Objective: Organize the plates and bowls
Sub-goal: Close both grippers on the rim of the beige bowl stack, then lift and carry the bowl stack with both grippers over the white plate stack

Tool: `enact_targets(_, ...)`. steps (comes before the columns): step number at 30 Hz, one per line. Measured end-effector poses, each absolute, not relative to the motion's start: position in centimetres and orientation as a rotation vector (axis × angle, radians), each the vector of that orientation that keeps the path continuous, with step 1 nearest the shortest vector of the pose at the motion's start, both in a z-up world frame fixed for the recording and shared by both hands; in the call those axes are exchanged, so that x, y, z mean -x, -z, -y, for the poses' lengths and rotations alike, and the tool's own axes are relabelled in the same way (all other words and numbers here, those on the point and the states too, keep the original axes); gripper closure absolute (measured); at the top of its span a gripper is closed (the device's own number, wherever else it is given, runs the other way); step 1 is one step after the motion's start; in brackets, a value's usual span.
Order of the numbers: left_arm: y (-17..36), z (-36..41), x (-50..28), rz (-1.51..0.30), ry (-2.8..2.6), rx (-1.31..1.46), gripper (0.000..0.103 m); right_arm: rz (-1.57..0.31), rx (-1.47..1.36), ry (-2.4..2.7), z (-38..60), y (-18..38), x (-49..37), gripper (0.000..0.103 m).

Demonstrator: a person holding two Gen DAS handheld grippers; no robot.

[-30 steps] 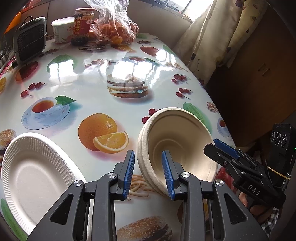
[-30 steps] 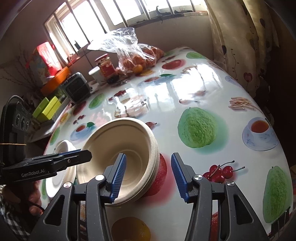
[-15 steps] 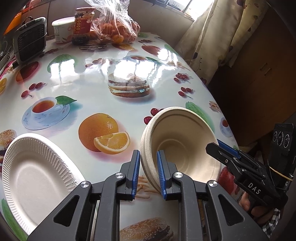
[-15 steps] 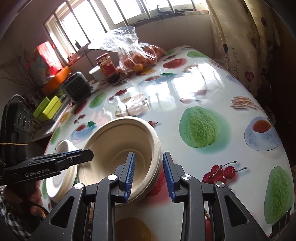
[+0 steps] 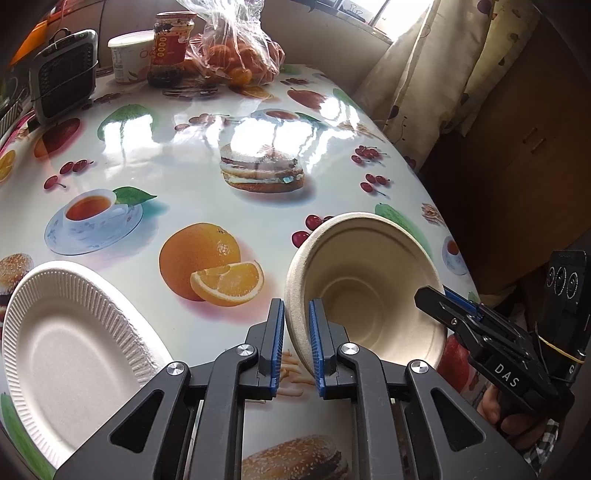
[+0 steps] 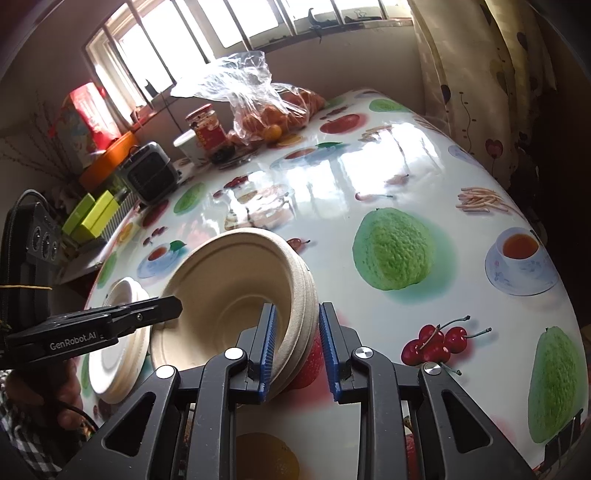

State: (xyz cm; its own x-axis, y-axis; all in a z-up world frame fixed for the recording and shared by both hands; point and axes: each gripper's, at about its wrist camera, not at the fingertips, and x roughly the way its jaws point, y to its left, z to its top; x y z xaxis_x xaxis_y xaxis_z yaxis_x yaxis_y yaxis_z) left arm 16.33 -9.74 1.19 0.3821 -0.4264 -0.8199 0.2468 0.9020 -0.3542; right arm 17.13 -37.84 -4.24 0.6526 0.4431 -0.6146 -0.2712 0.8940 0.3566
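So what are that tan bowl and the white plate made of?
The bowl looks like molded paper pulp: matte beige, with a grainy, fibrous rim; several seem nested, going by the layered edges. The plate seems to be white pressed paper or possibly foam, smooth in the middle with a crimped, fluted rim.

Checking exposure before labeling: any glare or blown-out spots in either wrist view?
Left wrist: window glare washes out the tablecloth around the printed burger; bowls and plate evenly lit. Right wrist: window blown out, its reflection streaks the tablecloth centre; strong fisheye bending and dark corners in both.
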Motion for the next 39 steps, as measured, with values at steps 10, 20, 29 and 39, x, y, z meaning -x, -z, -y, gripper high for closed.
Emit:
enact_targets(10,-1.09,9.80,-16.37,-1.098,0.434,0.187,0.089,-0.757,-0.241,-0.407,37.76,4.21,-17.12,0.081)
enact_targets(20,-1.14,9.84,-16.35,-1.099,0.432,0.190,0.089,-0.756,-0.242,-0.403,37.89,4.20,-17.16,0.083)
enact_targets(29,-1.59,9.77,-16.20,-1.086,0.427,0.187,0.089,-0.752,-0.252,-0.401,38.27,4.01,-17.21,0.086)
enact_targets(39,-1.82,9.27,-15.89,-1.079,0.424,0.199,0.089,-0.751,-0.253,-0.404,38.07,3.67,-17.40,0.087)
